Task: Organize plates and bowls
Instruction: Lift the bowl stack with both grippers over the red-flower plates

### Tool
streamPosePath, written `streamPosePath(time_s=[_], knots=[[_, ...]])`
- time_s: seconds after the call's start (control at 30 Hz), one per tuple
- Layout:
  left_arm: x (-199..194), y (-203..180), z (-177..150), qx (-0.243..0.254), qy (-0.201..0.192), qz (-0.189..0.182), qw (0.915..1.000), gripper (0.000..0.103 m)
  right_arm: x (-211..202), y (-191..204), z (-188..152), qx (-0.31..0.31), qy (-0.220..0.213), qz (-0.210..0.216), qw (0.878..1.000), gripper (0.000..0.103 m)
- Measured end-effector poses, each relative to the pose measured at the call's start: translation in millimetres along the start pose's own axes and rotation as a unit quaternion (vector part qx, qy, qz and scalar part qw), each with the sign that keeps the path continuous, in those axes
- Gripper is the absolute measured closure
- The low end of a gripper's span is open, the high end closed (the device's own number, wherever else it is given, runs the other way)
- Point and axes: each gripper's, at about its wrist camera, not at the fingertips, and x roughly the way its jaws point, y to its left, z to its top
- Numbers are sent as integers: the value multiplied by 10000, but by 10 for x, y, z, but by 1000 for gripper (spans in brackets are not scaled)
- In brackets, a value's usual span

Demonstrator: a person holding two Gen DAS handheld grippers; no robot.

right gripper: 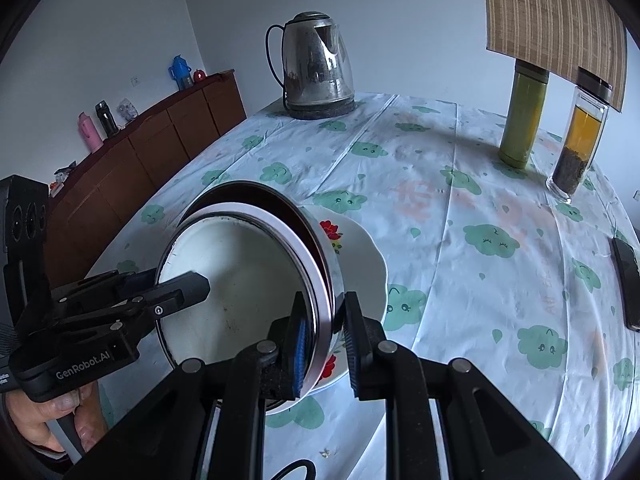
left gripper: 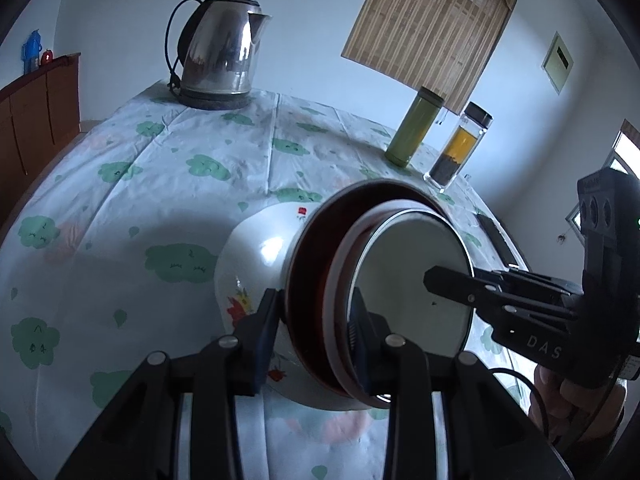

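A nested stack of bowls sits in a white flowered plate [left gripper: 248, 280] [right gripper: 368, 256] on the table. The outer bowl [left gripper: 308, 280] [right gripper: 326, 276] is steel with a dark red inside. A white enamel bowl [left gripper: 416, 276] [right gripper: 240, 280] sits inside it. My left gripper [left gripper: 316, 316] is shut on the stack's near rim, one finger outside, one inside. My right gripper [right gripper: 324, 316] is shut on the rim at the opposite side. Each gripper shows in the other's view, the right [left gripper: 480, 292] and the left [right gripper: 160, 304], with a finger inside the white bowl.
A steel kettle [left gripper: 220, 48] [right gripper: 316, 64] stands at the far side of the cloud-print tablecloth [left gripper: 160, 184] [right gripper: 460, 220]. A green flask [left gripper: 412, 128] [right gripper: 524, 116] and a glass tea bottle [left gripper: 460, 144] [right gripper: 580, 140] stand far right. A dark phone [right gripper: 628, 284] lies right. A wooden sideboard [right gripper: 140, 148] stands left.
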Motion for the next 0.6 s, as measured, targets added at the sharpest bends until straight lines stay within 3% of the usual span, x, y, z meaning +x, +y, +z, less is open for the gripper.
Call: streamPosePath(time_s=[0.23, 0.6], knots=[[80, 33, 107, 23, 121, -12, 9999, 71, 94, -12, 146, -55, 170, -16, 9998, 84], [215, 147, 378, -131, 423, -318, 9985, 71, 322, -167, 410, 91, 727, 301, 9969, 81]])
